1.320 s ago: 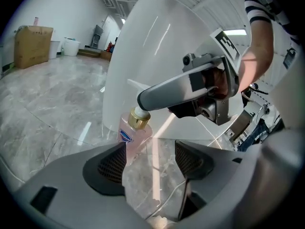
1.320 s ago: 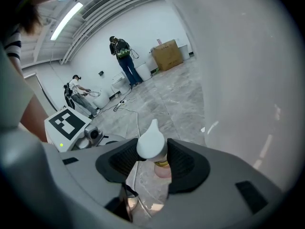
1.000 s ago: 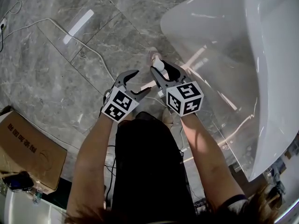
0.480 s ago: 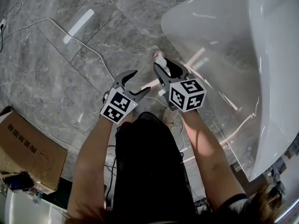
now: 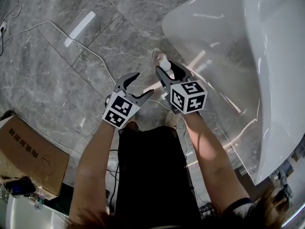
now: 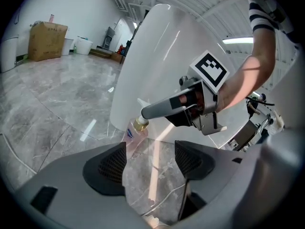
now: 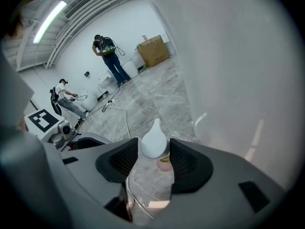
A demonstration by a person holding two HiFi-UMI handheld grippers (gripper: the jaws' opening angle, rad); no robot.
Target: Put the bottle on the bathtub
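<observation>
A clear pump bottle [image 5: 160, 58] of pinkish liquid, with a blue label, stands on the marble floor beside the white bathtub [image 5: 214, 32]. My right gripper [image 5: 164, 67] reaches down around its top. In the right gripper view the white pump head [image 7: 153, 142] sits between the dark pads [image 7: 125, 160]; the jaws have just been opening and do not press on it. The left gripper view shows the bottle [image 6: 132, 132] under a right gripper finger [image 6: 162, 108]. My left gripper [image 5: 144, 83] hangs open and empty to the bottle's left, above the floor.
The tub's glossy outer wall [image 6: 157, 56] rises just behind the bottle. A white cable [image 5: 57, 25] runs across the floor at the left. A cardboard box [image 5: 24, 151] lies at the lower left. Two people [image 7: 107, 49] work far off across the room.
</observation>
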